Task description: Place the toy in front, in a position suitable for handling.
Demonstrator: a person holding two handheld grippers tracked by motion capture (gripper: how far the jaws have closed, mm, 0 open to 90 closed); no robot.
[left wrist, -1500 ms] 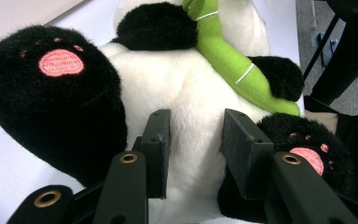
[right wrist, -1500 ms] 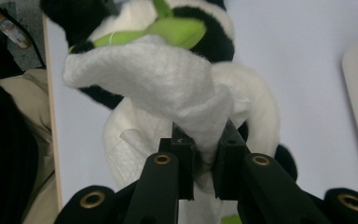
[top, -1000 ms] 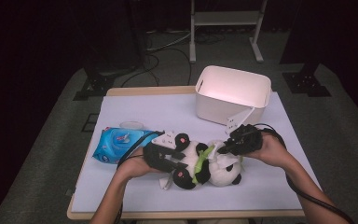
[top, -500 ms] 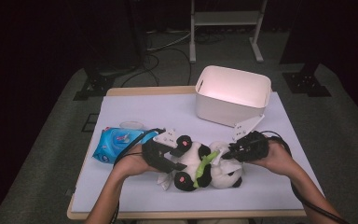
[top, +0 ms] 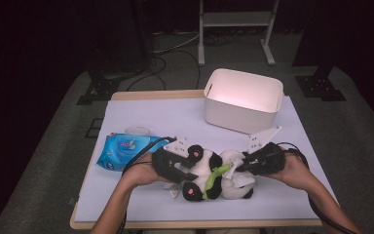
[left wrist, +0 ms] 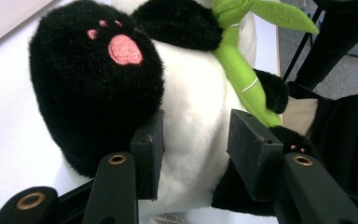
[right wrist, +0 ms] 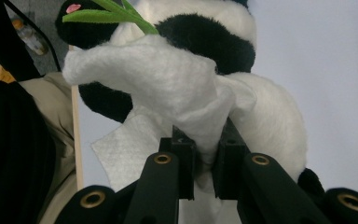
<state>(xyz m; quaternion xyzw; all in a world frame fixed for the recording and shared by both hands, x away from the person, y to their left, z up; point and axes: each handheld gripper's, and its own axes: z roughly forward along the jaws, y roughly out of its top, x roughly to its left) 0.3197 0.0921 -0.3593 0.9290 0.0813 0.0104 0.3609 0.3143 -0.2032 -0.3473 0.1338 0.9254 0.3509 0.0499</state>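
Note:
A black-and-white panda plush (top: 216, 174) with a green bamboo sprig (left wrist: 242, 74) lies on its back on the table. My left gripper (top: 189, 168) comes in from the left, and its jaws have just been closing on the plush. In the left gripper view (left wrist: 198, 135) both pads press into the white belly beside a black paw. My right gripper (top: 239, 167) reaches in from the right and is shut on a white wipe (right wrist: 168, 88). The wipe is bunched between its pads (right wrist: 205, 149) and draped over the panda's head.
A blue pack of wipes (top: 124, 150) lies to the left of the left hand. A white bin (top: 243, 100) stands at the back right of the table (top: 151, 112). Dark floor with stands and cables surrounds the table.
My right gripper has slid a little toward the near right edge with the wipe over the panda's head. The left hand has stayed on the plush.

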